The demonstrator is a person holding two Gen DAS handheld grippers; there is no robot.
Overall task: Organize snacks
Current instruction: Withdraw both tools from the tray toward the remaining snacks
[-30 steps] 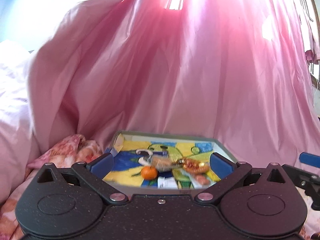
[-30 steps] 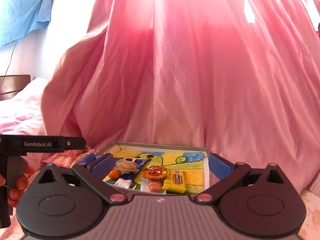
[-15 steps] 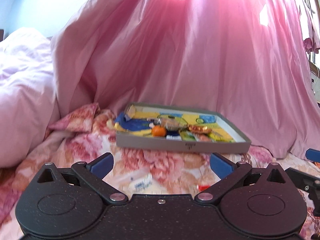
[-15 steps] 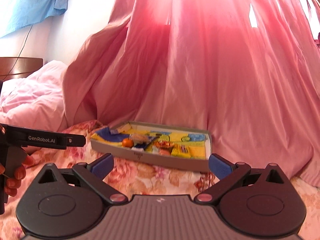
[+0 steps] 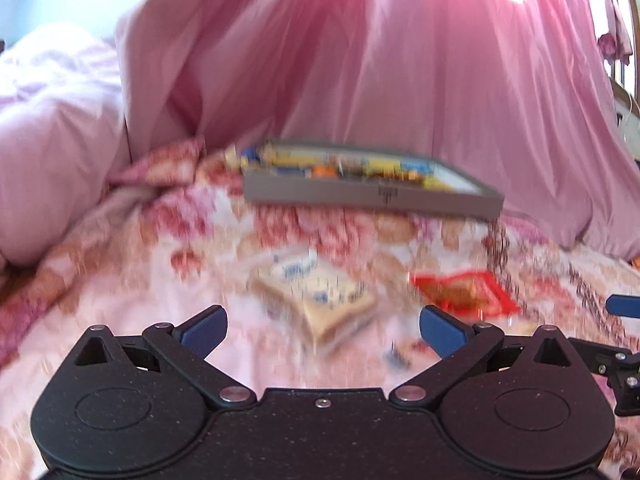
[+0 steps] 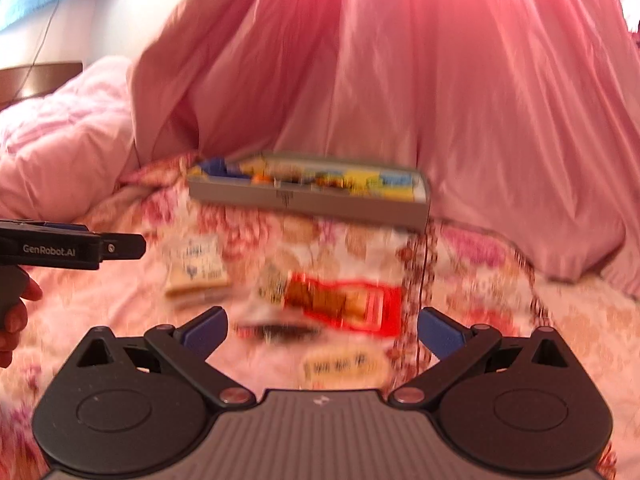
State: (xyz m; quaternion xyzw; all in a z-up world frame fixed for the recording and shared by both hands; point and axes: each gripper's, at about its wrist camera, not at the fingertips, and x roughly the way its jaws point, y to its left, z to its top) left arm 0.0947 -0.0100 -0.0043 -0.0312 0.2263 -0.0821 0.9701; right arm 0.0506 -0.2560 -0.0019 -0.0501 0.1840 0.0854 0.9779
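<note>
Left wrist view, blurred: the left gripper [image 5: 323, 326] hangs over a floral bedspread [image 5: 132, 280] with its blue-padded fingers [image 5: 204, 326] spread wide and nothing between them. Just past the fingers lies a pale snack packet with blue print [image 5: 316, 294], and to its right a red snack wrapper [image 5: 464, 292]. Farther back sits a shallow grey tray [image 5: 360, 194] with a colourful lining, holding several snacks too smeared to name. A pink curtain [image 5: 400, 80] drapes behind the tray, and a pink quilt [image 5: 52, 140] bulges at left.

Right wrist view, also blurred: the right gripper [image 6: 322, 328] is likewise spread apart and empty. The red wrapper [image 6: 348, 302] lies just ahead between its fingers, the pale packet [image 6: 196, 264] off to the left, and a small pale oval packet [image 6: 344, 366] close to the gripper body. The grey tray [image 6: 312, 200] rests beyond them on the bedspread. At the left edge, a hand [image 6: 14, 316] grips the left tool's handle.
</note>
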